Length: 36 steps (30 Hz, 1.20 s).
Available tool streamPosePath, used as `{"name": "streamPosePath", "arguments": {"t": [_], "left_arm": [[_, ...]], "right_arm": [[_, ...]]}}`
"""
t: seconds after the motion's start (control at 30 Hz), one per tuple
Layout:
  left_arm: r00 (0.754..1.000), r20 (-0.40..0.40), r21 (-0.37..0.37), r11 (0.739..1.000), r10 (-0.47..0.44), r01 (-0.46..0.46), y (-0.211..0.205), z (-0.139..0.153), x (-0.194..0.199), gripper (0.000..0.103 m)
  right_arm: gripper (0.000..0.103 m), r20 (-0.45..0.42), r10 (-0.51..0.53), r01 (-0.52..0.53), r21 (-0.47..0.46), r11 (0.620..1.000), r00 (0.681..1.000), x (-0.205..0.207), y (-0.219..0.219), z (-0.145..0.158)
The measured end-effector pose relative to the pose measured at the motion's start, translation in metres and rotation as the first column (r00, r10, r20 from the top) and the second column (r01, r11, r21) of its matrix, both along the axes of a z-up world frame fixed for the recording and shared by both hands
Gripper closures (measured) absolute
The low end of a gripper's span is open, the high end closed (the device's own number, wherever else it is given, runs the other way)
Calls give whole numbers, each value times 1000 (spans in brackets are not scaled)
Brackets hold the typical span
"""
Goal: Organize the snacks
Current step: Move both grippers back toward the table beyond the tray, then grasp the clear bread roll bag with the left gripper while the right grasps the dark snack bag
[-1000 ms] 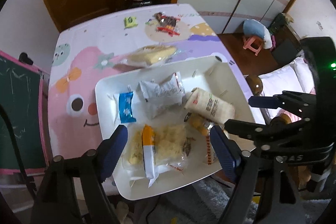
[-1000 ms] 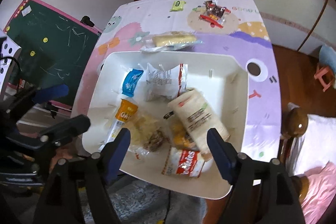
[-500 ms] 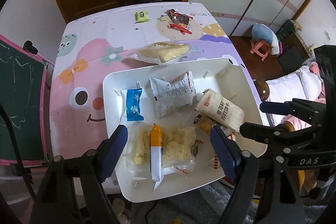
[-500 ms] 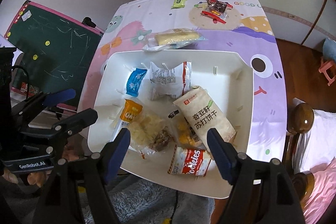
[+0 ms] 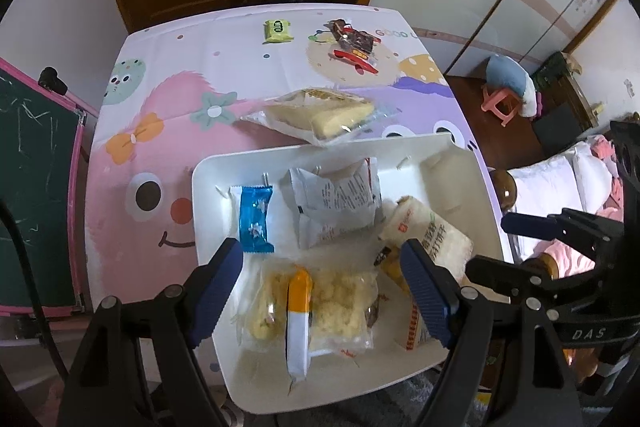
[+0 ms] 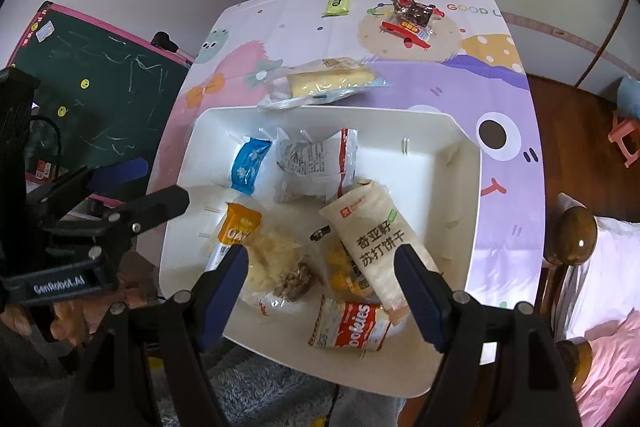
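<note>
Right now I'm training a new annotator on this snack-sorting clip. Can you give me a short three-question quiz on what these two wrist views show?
1. True or false: the cream sandwich pack lies fully inside the white tray.
2. Which snack lies farthest from the tray? A) blue wrapper B) green packet C) cookies pack
3. Fill in: the jaws of the left gripper and the right gripper both stand ____.

Key:
1. False; it sits on the tablecloth, overlapping the tray's far rim.
2. B
3. open, with nothing gripped.
</note>
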<state>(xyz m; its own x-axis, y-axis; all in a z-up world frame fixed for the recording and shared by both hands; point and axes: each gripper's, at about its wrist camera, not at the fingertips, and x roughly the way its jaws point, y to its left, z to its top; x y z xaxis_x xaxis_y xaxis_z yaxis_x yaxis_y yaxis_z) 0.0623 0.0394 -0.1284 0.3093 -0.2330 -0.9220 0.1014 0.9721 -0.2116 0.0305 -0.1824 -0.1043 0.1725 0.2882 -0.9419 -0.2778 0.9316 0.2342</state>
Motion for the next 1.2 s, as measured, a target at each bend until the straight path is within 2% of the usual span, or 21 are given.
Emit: {"name": "streamPosePath", "arguments": {"t": [0.23,0.67,0.8,0.9,1.03,1.17,1.2], "left_arm": [[999,-22,-4,1000,30,-30,6,-9,31,22],[999,-16,-22,999,46,-46,9,-7,69,19],[998,-39,-55,997,49,-51,13,-13,83,18],[993,-96,-124,989,68,-79,20,-27,101,18],[973,-189,-201,965,131,-169,35,-56,127,18],[942,-297,-277,930,158,-243,43,-91,148,18],[927,-333,-287,918,171,-272,44,-103,153,18]], "right_arm": [[27,5,3,-3,-12,1000,1000,22,-2,-1],[27,52,18,-17,-17,1000,998,69,1,11],[27,82,12,-10,-25,1000,997,84,-2,18],[27,113,-2,6,-35,999,994,101,-5,25],[27,139,-24,28,-25,999,990,125,-12,29],[27,145,-55,56,-2,998,988,153,-18,25],[27,143,-66,66,4,998,987,161,-20,22]]}}
